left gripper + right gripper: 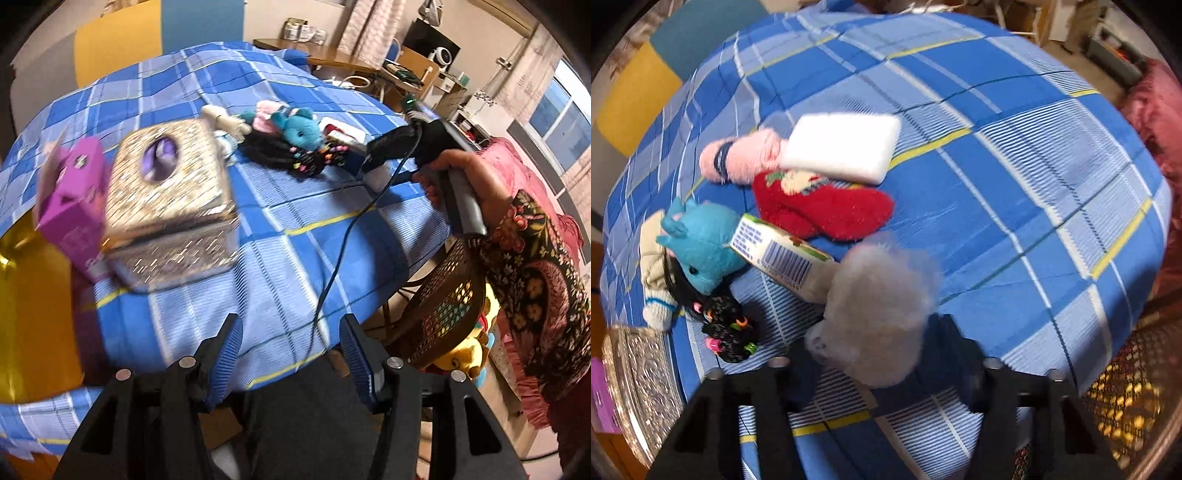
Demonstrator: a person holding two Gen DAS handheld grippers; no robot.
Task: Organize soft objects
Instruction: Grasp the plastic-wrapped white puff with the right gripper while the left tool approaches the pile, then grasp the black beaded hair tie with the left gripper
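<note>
My right gripper [875, 354] is shut on a grey fluffy plush toy [882, 310] and holds it above the blue checked tablecloth [997, 184]. Beyond it lie a red plush [827, 210], a pink plush [742, 158], a white sponge block [842, 146], a teal plush [701, 251], a carton [779, 254] and a dark-haired doll [727, 332]. My left gripper [291, 358] is open and empty near the table's front edge. In the left wrist view the teal plush [301, 129] and the right gripper [399, 147] show further back.
A glittery silver box [170, 199] and a purple box [74, 195] stand on the table's left. A brown woven basket [447, 302] holding a yellow toy [465, 354] sits off the table's right edge; the basket also shows in the right wrist view [1126, 391]. A black cable [343, 236] crosses the cloth.
</note>
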